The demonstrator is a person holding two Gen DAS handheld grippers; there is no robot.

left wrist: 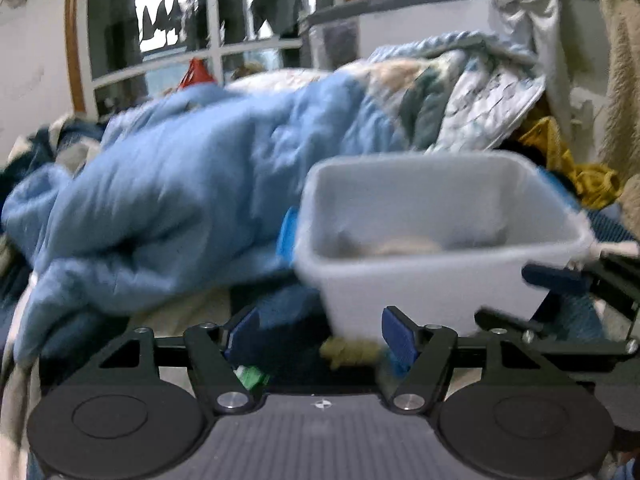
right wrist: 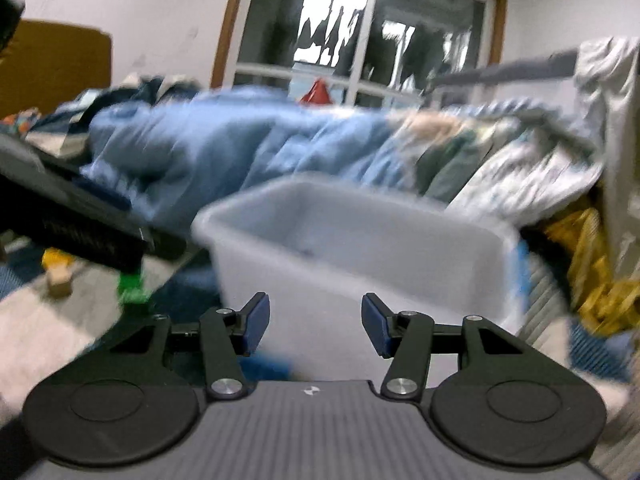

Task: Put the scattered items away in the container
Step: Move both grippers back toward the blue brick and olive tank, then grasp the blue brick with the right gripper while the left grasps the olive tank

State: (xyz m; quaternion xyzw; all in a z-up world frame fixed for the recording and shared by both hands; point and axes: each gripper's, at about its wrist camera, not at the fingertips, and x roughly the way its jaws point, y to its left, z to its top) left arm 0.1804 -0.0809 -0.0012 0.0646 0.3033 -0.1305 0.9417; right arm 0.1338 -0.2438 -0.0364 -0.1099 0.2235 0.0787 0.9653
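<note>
A white plastic container (left wrist: pixel 440 276) sits on the bed, with pale blurred items inside; it also shows in the right wrist view (right wrist: pixel 360 252). My left gripper (left wrist: pixel 320 334) is open and empty, just in front of the container's near left corner. A yellowish item (left wrist: pixel 348 352) and a green item (left wrist: pixel 250 376) lie below its fingers. My right gripper (right wrist: pixel 315 326) is open and empty, close to the container's near wall. A green item (right wrist: pixel 132 290) and a tan block (right wrist: pixel 59 280) lie on the bed at the left, under the left gripper's body (right wrist: pixel 76 220).
A big blue duvet (left wrist: pixel 180 176) is heaped behind and left of the container. Patterned bedding (left wrist: pixel 472 104) and a mustard cloth (left wrist: pixel 572 164) are piled at the right. A window (left wrist: pixel 208 20) is behind. The right gripper's fingers (left wrist: pixel 560 276) reach in at the container's right.
</note>
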